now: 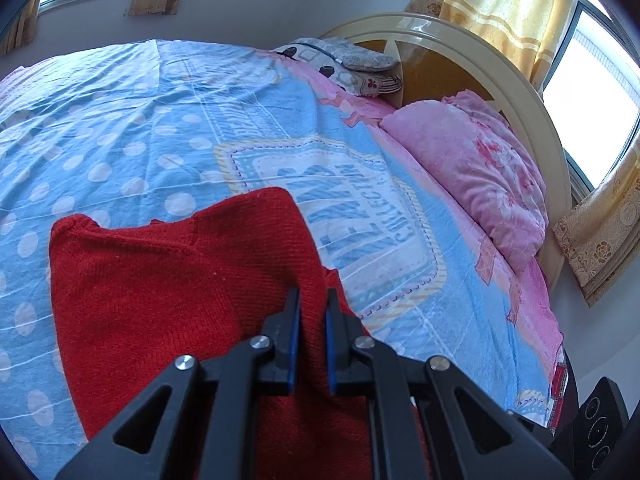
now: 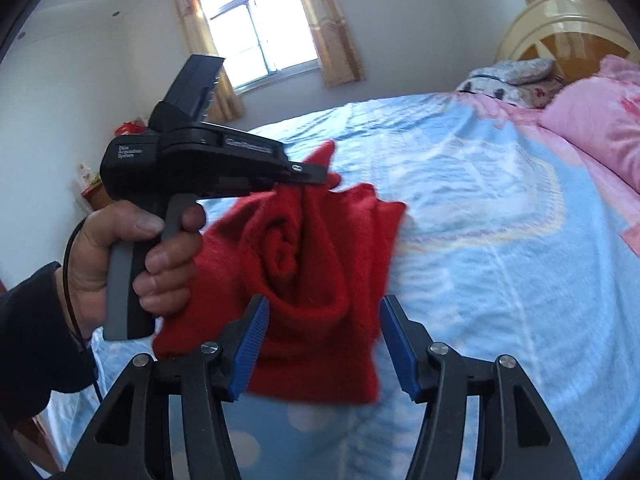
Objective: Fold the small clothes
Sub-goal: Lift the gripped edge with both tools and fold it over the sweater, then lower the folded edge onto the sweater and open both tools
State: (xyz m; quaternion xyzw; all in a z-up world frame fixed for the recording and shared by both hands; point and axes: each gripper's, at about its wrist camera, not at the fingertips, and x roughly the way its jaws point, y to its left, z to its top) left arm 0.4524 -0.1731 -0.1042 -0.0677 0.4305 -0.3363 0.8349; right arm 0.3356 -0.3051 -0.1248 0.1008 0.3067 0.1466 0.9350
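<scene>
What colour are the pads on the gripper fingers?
Blue pads on black fingers, clearest in the right wrist view.

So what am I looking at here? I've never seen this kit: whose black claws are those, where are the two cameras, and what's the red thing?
No robot here: a person holds a pistol-grip tool with two fingers in each hand. Each tool carries a wide-angle camera looking out along its fingers, which is why the room bulges.

The left wrist view shows the left gripper pinching a fold of a red sweater that lies on a bed with a blue dotted sheet. A pink pillow sits by the headboard.

The right wrist view shows the right gripper with its blue pads apart, holding nothing; the sweater is just beyond them. It also catches the person's left hand gripping the other tool, whose tip holds the bunched cloth.
</scene>
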